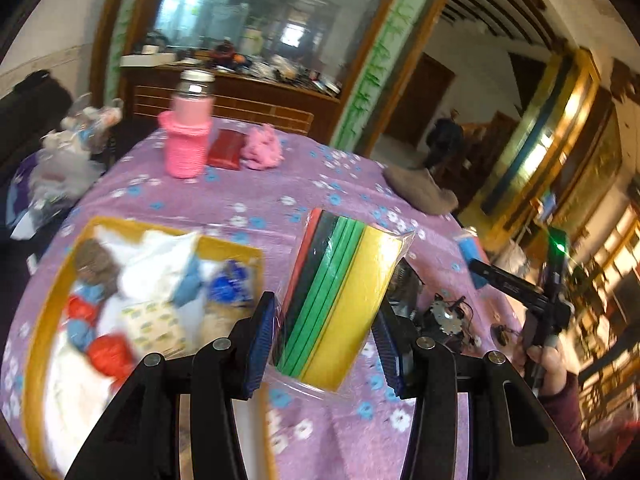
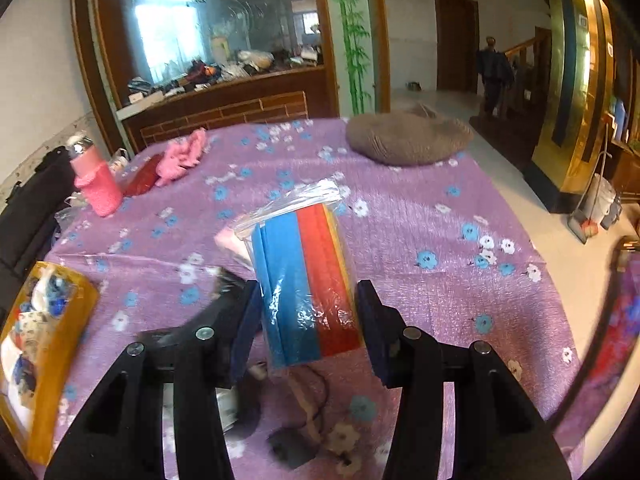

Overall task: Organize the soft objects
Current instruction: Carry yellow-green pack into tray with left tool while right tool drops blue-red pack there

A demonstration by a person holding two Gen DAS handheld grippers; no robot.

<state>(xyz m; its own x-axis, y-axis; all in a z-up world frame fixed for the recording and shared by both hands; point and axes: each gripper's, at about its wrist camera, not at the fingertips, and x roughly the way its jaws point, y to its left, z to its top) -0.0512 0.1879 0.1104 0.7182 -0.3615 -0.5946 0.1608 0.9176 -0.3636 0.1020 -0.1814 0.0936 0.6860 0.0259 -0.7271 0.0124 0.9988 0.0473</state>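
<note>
My left gripper (image 1: 326, 344) is shut on a plastic-wrapped pack of coloured foam sheets (image 1: 340, 292), held above the purple tablecloth (image 1: 260, 196). My right gripper (image 2: 308, 318) is shut on a second wrapped foam pack (image 2: 306, 280) with blue, red and yellow layers. A yellow box (image 1: 52, 280) with soft cloths and toys lies left of the left gripper; it also shows at the left edge of the right wrist view (image 2: 60, 320). A pink soft toy (image 1: 262, 148) and a brown cushion (image 2: 406, 140) lie at the far side.
A pink knitted bottle (image 1: 190, 132) and a red wallet (image 1: 226, 150) stand at the far left. Small electronic parts and cables (image 1: 448, 316) lie near the front right. Plastic bags (image 1: 68, 148) sit off the table's left edge. The table's right edge drops to the floor (image 2: 560, 240).
</note>
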